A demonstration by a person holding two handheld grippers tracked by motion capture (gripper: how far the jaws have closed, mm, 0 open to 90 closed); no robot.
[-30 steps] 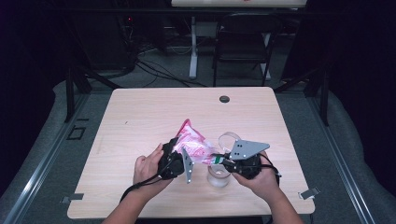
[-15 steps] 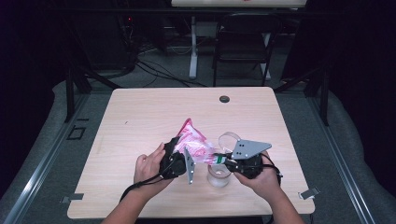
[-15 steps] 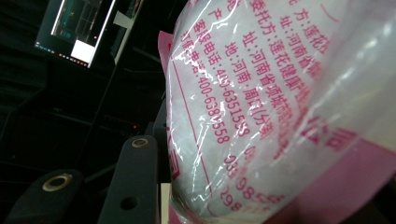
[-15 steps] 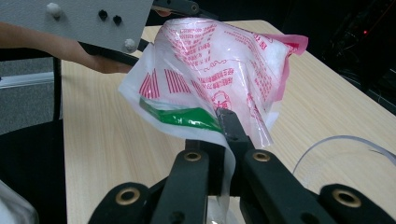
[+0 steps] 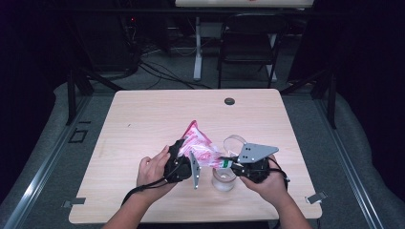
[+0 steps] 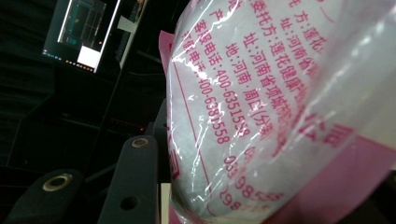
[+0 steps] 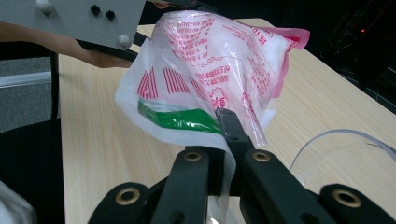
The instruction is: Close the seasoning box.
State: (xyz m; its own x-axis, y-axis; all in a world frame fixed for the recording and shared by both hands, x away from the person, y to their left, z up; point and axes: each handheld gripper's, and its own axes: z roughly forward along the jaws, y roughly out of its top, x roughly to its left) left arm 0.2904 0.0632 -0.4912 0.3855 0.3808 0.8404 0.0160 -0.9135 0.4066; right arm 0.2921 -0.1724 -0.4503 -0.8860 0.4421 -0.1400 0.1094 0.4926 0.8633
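Both forearms come in from the bottom edge, hands close together over the near half of the table. Left hand point(image 5: 152, 169) wraps the left gripper point(image 5: 184, 150), jaws partly apart, clamped on the bag point(image 5: 200, 145). Right hand point(image 5: 270, 179) holds the right gripper point(image 5: 224, 163), jaws pinched tight on the bag's lower edge.

The bag point(image 5: 200, 148), a clear plastic pouch printed with pink lettering, pink edges and a green band near one end, holds white grains and hangs tilted above the table, its pink corner pointing up and its green-banded end lowest, just over a clear cup point(image 5: 223, 180).
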